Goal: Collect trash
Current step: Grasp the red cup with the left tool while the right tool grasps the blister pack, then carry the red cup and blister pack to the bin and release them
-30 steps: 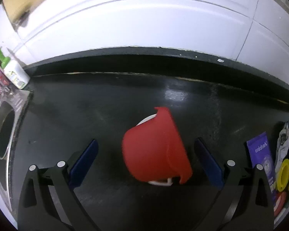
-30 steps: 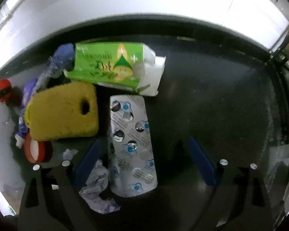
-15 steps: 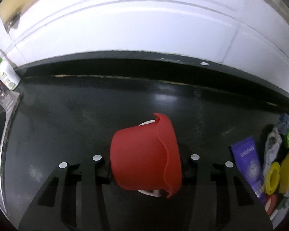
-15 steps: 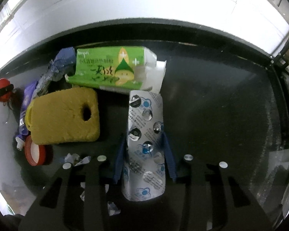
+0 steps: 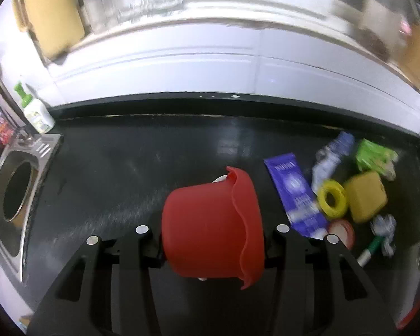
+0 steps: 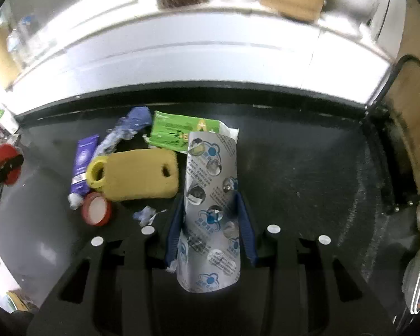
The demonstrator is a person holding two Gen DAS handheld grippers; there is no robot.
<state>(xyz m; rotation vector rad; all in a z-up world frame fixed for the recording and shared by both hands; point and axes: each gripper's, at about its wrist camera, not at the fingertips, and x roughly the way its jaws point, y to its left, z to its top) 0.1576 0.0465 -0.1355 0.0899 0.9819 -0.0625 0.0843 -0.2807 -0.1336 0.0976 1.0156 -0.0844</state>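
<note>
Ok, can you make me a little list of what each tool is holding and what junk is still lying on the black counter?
Left tool: shut on the red plastic bucket
Right tool: shut on the silver foil pill sheet
Surface: black counter
Still lying there: yellow sponge with a hole, green packet, purple wrapper, red lid, crumpled paper scraps
Beside the counter: steel sink, soap bottle with a green pump

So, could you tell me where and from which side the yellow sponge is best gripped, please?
Probably across the yellow sponge's short width, mid-body, coming from above. It lies flat on the black countertop, and its long edges look freer than its ends, where the yellow ring crowds one.
</note>
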